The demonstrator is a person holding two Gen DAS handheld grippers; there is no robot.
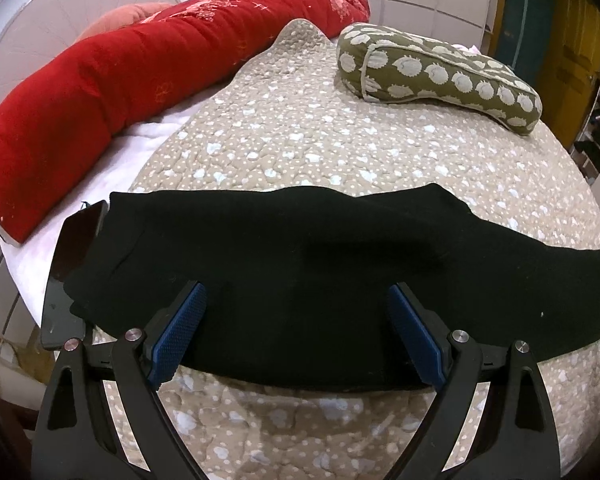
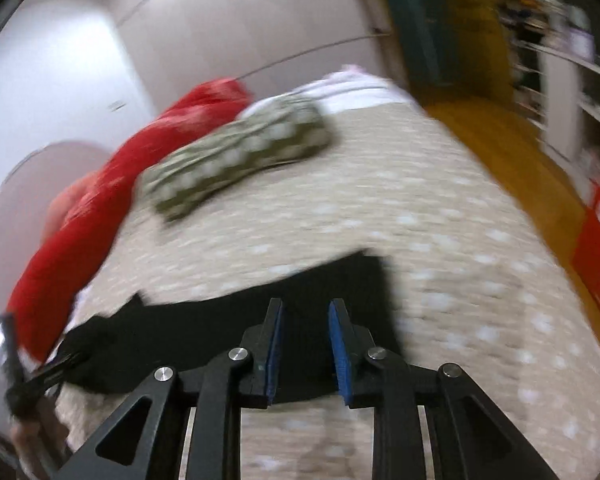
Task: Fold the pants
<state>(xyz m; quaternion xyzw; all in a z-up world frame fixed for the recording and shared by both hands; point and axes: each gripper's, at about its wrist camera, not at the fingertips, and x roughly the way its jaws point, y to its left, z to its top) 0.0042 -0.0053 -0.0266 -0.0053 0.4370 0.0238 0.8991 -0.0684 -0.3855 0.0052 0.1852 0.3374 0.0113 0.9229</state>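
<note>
On a bed covered by a beige quilt [image 1: 300, 132] dotted with white, a pair of black pants [image 1: 320, 272] lies already folded into a long, flat band. In the left wrist view the band runs straight across, left to right, so its long axis is crosswise to the left gripper [image 1: 296, 296], which points directly at its middle from the near side. The left gripper is spread wide, its two blue pads [image 1: 180, 328] low over the near edge of the cloth with black fabric filling the gap between them; it holds nothing, and whether the pads touch the fabric cannot be told. The right wrist view is smeared by motion blur. There the right gripper [image 2: 305, 308] is over the right-hand end of the pants [image 2: 220, 328], where the band's short end edge shows just beyond its tips and the rest of the cloth stretches away to the left. Its jaws stand partly apart, noticeably narrower than the left's, with nothing gripped between them. Both grippers approach from the same near edge, tilted forward and down toward the bed. Judging by this layout, the next fold likely needs one end carried along the long axis over the other, and the right gripper is better placed for an end. Beyond the pants lie a long red bolster [image 1: 112, 92] and an olive pillow [image 1: 440, 68] with pale spots, well apart from the cloth. A dark phone-like object [image 1: 66, 264] sits partly under the left end.
</note>
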